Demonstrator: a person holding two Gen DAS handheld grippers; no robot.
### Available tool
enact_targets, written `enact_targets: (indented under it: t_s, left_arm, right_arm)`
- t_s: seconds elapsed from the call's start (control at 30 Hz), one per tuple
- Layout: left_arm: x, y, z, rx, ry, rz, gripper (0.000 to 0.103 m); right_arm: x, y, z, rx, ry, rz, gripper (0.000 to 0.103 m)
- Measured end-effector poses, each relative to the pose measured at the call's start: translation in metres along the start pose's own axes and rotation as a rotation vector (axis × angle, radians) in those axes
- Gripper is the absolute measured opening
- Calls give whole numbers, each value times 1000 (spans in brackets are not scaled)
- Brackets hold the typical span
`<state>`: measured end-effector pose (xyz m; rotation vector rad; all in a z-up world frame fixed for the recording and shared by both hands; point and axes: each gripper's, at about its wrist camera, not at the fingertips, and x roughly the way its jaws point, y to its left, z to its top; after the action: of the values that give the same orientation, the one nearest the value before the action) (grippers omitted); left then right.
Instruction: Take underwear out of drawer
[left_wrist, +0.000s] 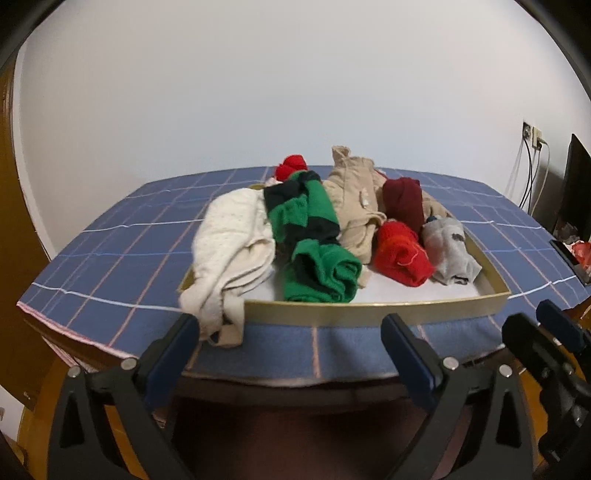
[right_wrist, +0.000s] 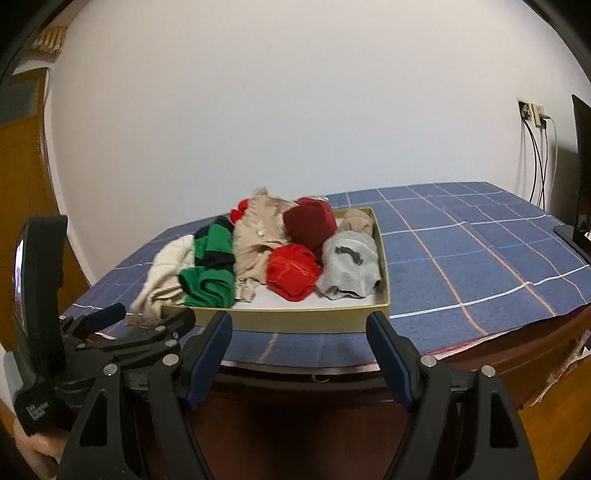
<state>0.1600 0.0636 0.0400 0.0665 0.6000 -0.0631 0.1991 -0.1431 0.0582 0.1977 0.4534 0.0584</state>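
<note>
A: Lying where, the underwear?
B: Sitting piled in the shallow gold drawer (left_wrist: 373, 312) on the blue checked bench (left_wrist: 110, 254): cream piece (left_wrist: 229, 251) spilling over the near-left rim, green-and-black roll (left_wrist: 314, 243), beige bundle (left_wrist: 354, 206), red roll (left_wrist: 400, 254), maroon roll (left_wrist: 402, 201), grey roll (left_wrist: 448, 251).
A: And the tools?
B: Hovering before the bench edge: left hand-held gripper (left_wrist: 291, 330) gaping, gripping nothing; right hand-held gripper (right_wrist: 299, 326) likewise standing wide, touching nothing.
</note>
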Motion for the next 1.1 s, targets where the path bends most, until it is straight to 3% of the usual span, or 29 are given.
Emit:
enact_targets:
  t_s: [0.53, 1.1]
  left_arm:
    - [-55, 7, -19, -7, -35, -8, 103]
    - [-114, 12, -52, 7, -87, 1, 103]
  right_arm:
    - [-53, 24, -5, -25, -93, 15, 81]
    - [-117, 33, -34, -6, -170, -11, 85]
